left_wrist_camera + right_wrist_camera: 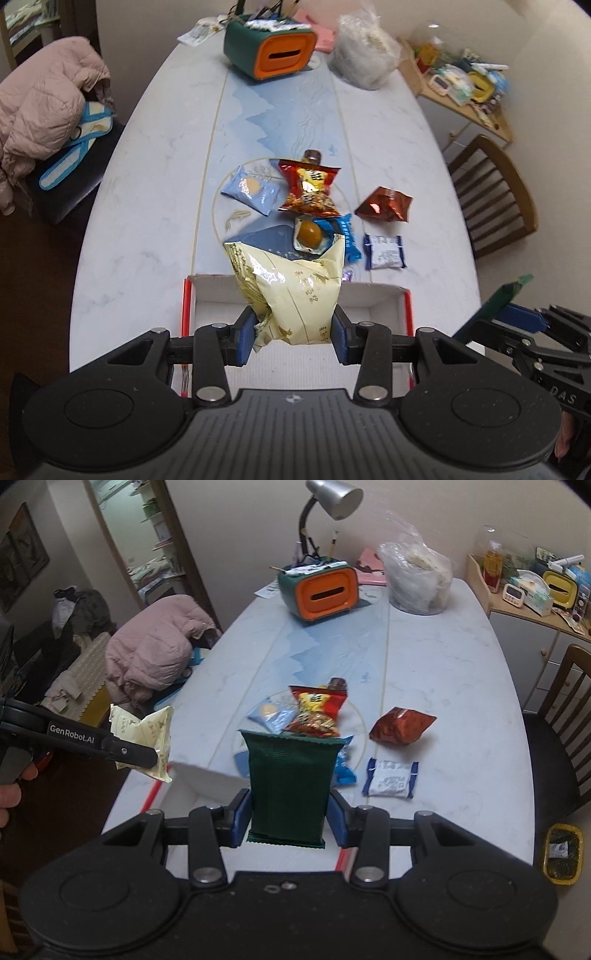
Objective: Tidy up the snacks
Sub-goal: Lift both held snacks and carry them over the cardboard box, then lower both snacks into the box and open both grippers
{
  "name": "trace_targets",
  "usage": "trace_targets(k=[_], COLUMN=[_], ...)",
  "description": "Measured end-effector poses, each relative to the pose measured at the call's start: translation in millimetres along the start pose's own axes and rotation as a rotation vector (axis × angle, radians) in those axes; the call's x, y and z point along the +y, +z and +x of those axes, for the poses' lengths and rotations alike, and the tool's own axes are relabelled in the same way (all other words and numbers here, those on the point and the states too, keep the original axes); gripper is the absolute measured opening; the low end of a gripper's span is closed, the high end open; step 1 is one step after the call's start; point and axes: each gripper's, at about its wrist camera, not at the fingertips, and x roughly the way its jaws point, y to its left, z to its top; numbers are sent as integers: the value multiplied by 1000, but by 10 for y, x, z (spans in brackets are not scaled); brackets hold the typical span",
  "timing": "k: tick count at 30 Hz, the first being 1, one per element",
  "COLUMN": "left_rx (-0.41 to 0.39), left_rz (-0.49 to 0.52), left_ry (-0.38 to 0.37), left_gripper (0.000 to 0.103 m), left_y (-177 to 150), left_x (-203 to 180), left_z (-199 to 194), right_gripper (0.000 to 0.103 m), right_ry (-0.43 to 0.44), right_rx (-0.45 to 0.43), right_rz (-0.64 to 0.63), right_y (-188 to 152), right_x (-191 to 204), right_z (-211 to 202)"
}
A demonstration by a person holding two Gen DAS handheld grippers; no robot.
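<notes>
Snacks lie scattered on the marble-patterned worktop [443,686], which fills most of both views. At its far end stand an orange-and-green tissue box [319,590] and a clear plastic bag [419,579]; a pink jacket [155,646] lies on a seat off the worktop's left side. Nearest the cameras sits a white box with a red rim [369,295], open, below both grippers.

Above it, the left gripper [293,334] has its jaws clamped on a cream packet with gold print [295,284], and the right gripper [288,821] has its jaws clamped on a dark green packet [291,786] (both packets stand upright in the grip, off the worktop).

Beyond the box, at mid-worktop, a red-and-yellow snack bag [310,188] rests partly on a light blue packet [251,190] and a blue packet with a round brown sweet [321,236]. Apart to the right lie a brown-red foil bag [402,725] and, nearer, a small white-and-blue packet [391,779].
</notes>
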Motion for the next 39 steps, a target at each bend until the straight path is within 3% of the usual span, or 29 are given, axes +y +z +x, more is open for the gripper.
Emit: trace_targets(k=[6, 10, 20, 25, 39], left_rx=[-30, -19, 130, 164, 264], left_rz=[26, 44, 46, 71, 92], left_ry=[-40, -46, 1, 3, 77], left_gripper=[40, 41, 41, 41, 42], left_y=[-191, -302, -701, -841, -1093], left_x=[-23, -35, 72, 80, 120], left_z=[-362, -364, 501, 830, 1524], right_gripper=[43, 43, 43, 42, 43], right_ry=[23, 30, 8, -8, -57], right_rx=[-25, -14, 178, 263, 367], right_rz=[-13, -25, -33, -32, -56], right_y=[-81, -164, -613, -844, -1151], right_x=[168, 268, 420, 410, 446], right_z=[-244, -255, 552, 950, 1475])
